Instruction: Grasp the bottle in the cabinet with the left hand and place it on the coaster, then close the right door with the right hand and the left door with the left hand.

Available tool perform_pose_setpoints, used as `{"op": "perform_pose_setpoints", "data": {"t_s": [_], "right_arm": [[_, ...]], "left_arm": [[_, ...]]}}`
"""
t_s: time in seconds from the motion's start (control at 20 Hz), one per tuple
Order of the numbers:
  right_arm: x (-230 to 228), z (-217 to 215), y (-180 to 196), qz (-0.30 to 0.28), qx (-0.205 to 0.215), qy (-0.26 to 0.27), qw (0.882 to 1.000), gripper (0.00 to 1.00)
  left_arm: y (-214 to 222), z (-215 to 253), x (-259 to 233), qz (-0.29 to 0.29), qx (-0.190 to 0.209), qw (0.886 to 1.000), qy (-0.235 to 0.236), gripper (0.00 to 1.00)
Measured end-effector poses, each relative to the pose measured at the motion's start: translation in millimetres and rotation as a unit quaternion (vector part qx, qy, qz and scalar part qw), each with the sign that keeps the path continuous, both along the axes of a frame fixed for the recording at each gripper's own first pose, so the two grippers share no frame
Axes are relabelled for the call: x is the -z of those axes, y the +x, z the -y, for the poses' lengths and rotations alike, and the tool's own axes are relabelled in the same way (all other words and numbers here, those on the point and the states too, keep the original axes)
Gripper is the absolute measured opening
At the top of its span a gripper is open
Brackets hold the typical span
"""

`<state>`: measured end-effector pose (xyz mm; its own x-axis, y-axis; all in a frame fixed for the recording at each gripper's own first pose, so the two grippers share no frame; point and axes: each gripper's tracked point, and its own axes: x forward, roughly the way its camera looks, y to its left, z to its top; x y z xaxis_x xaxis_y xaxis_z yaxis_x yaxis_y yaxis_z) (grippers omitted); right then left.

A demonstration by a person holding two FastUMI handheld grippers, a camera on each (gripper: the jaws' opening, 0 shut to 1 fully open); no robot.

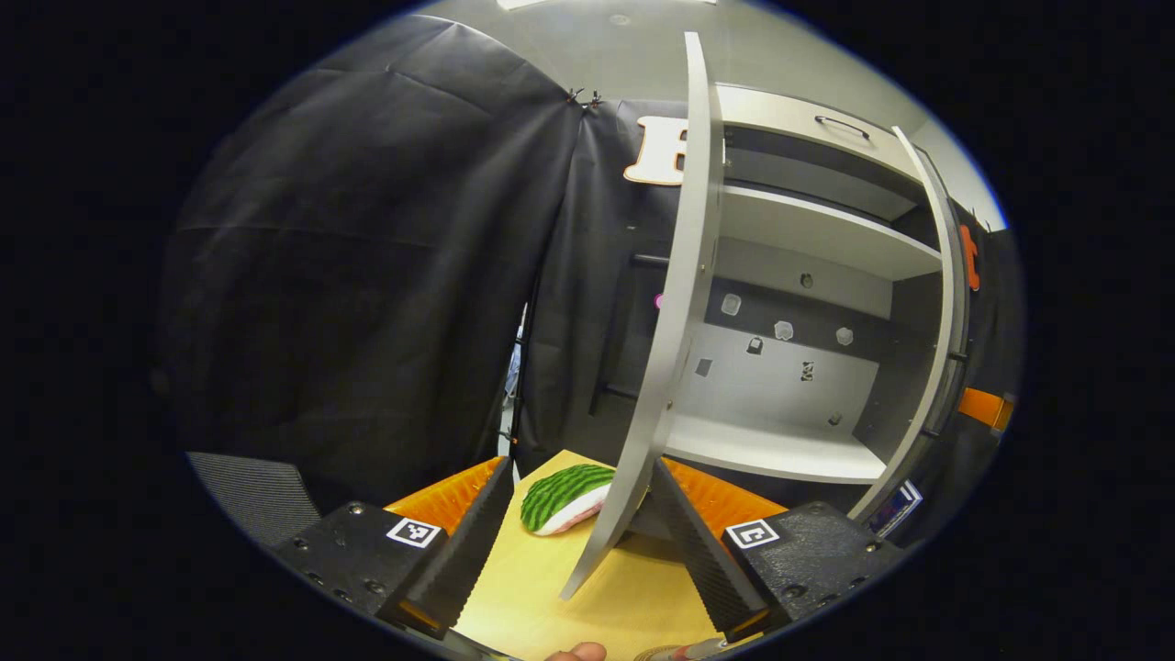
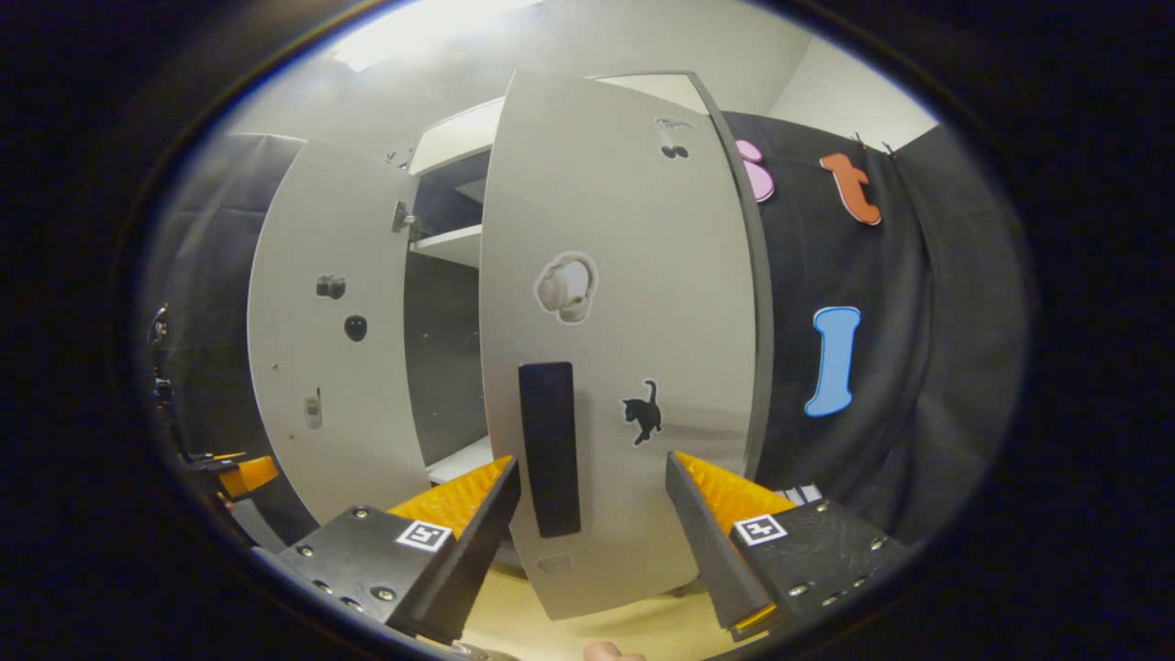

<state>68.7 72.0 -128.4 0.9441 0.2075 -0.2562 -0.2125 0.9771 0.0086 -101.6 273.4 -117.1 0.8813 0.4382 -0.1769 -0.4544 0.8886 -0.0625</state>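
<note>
Straddling the left door's [image 1: 675, 303] edge at frame centre, the open left gripper [image 1: 580, 532] may snag it; the open right gripper [image 2: 592, 528] faces the right door [image 2: 633, 303].

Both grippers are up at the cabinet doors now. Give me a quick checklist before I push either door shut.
1. Shelves free of the bottle: ok as far as seen; the lower shelf looks bare.
2. Bottle on coaster: cannot tell.
3. Right gripper lined up on right door: ok, open, fingers either side of its black handle.
4. Left gripper at left door: ok, open, the door's edge between its fingers.
5. Watermelon-patterned item beside the left door's bottom edge: cannot tell if it blocks the swing.
</note>
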Motion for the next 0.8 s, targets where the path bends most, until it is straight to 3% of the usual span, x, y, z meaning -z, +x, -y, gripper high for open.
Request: {"op": "perform_pose_setpoints", "data": {"t_s": [0.2, 0.6, 0.65, 0.75, 0.8], "right_arm": [[1.1, -5.7, 1.6, 0.0, 0.001, -0.001, 1.0, 0.96], [5.1, -15.2, -1.8, -0.001, 0.01, -0.003, 1.0, 0.92], [5.3, -15.9, -2.2, -0.001, 0.012, -0.004, 1.0, 0.96], [5.9, -16.8, -3.7, 0.0, 0.016, -0.006, 1.0, 0.92], [6.2, -16.9, -4.5, 0.001, 0.018, -0.006, 1.0, 0.96]], "left_arm": [[2.3, -3.0, -1.3, 0.006, -0.006, 1.0, 0.0, 0.97], [7.5, -20.4, 1.1, 0.005, -0.005, 1.0, -0.001, 0.97], [8.2, -21.7, 2.2, 0.004, -0.004, 1.0, -0.001, 0.97], [11.4, -24.4, 2.7, 0.002, -0.002, 1.0, -0.002, 0.97], [12.9, -25.6, 4.0, 0.002, 0.0, 1.0, -0.003, 0.94]]}}
